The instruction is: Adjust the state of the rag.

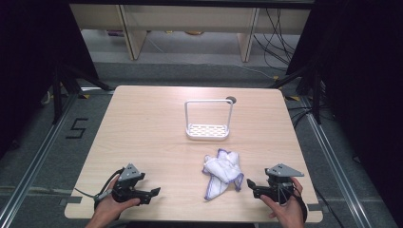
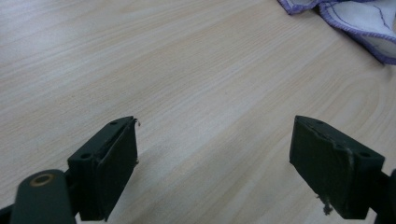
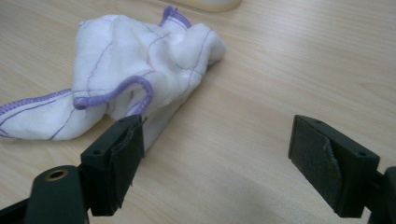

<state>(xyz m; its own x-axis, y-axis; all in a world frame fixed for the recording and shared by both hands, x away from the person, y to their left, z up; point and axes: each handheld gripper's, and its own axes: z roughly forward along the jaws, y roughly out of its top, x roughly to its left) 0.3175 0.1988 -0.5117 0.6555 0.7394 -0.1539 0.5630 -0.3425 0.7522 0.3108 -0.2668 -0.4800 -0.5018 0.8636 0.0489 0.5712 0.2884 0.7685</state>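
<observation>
A crumpled white cloth with purple stitched edging lies on the wooden table, toward the front and right of centre. In the right gripper view the cloth sits just ahead and to the left of the open jaws, close to the left jaw but apart from it. My right gripper rests near the front edge, right of the cloth, open with nothing held. My left gripper rests at the front left, open over bare wood, with a corner of the cloth far off at the upper right of its view.
A white rack with a tall wire handle and a perforated base stands behind the cloth near the table's middle. A dark round grommet sits at the back. Cables and shelving legs lie on the floor beyond the table.
</observation>
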